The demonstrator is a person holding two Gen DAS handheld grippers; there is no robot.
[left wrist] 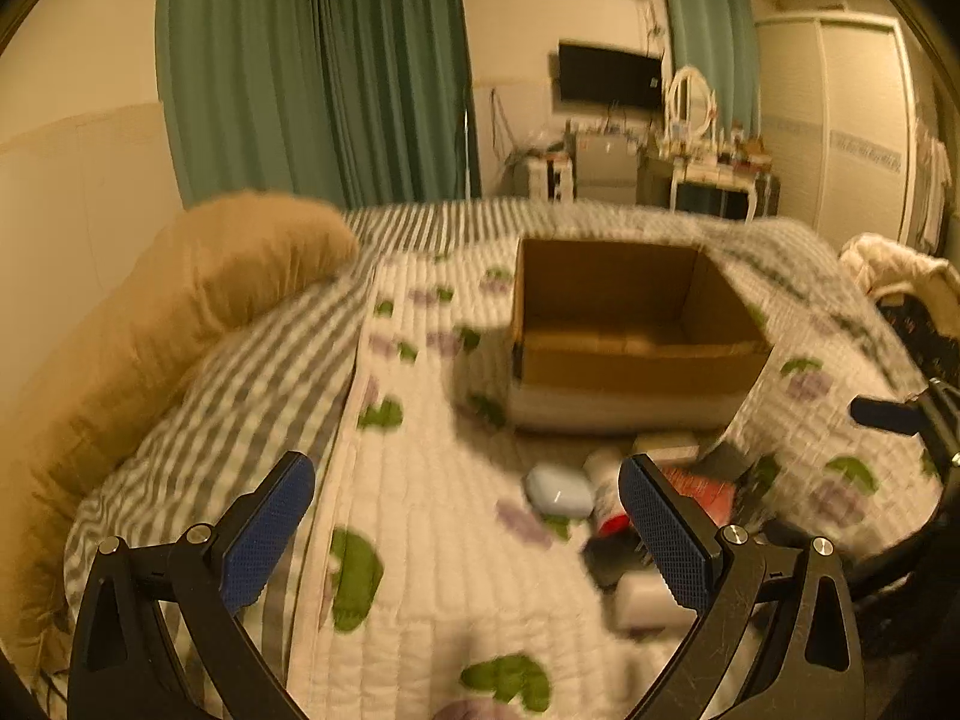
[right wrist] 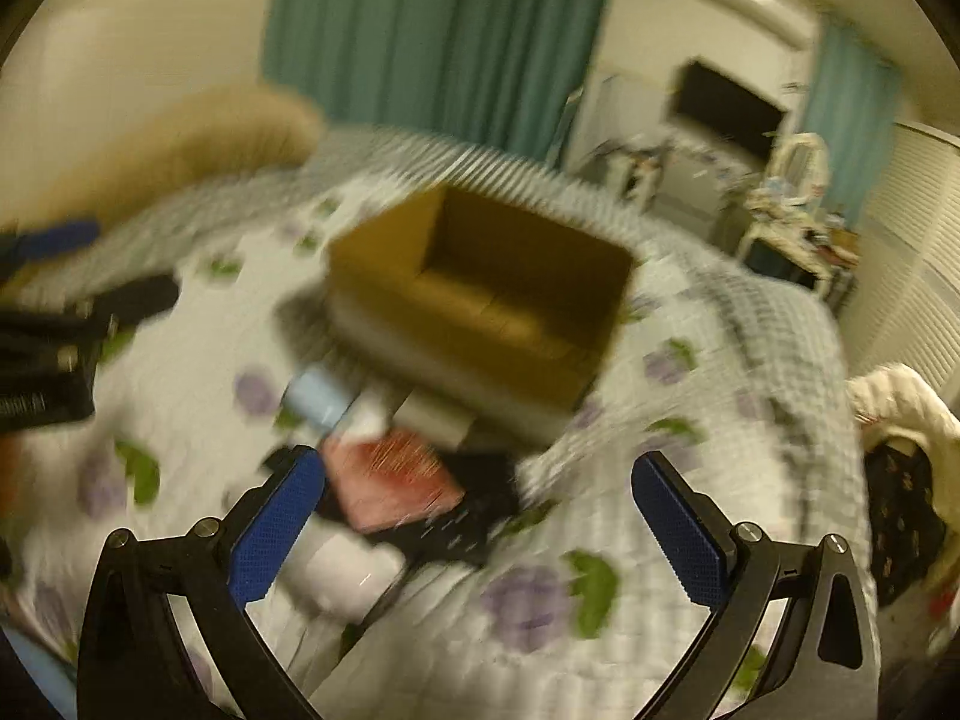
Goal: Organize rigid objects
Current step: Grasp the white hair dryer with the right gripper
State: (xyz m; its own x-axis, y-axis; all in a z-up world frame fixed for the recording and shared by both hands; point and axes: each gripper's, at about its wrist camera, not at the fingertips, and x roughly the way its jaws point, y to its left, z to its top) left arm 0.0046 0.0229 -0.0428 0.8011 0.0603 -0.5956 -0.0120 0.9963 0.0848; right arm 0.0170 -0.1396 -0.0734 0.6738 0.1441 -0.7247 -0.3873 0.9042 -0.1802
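Left gripper [left wrist: 465,531]: jaws spread wide, nothing between blue pads [left wrist: 267,534], hovering, angled forward-down. Right gripper [right wrist: 477,531]: jaws wide apart too, empty, heavy motion blur in its view. Each gripper's tip visible at edge of other's view.

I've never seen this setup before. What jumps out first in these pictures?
An open cardboard box sits in the middle of a quilted bedspread printed with green and purple shapes. Just in front of it lies a small heap of objects, including a pale blue case. In the foreground, the left tool and right tool both gape open, empty.
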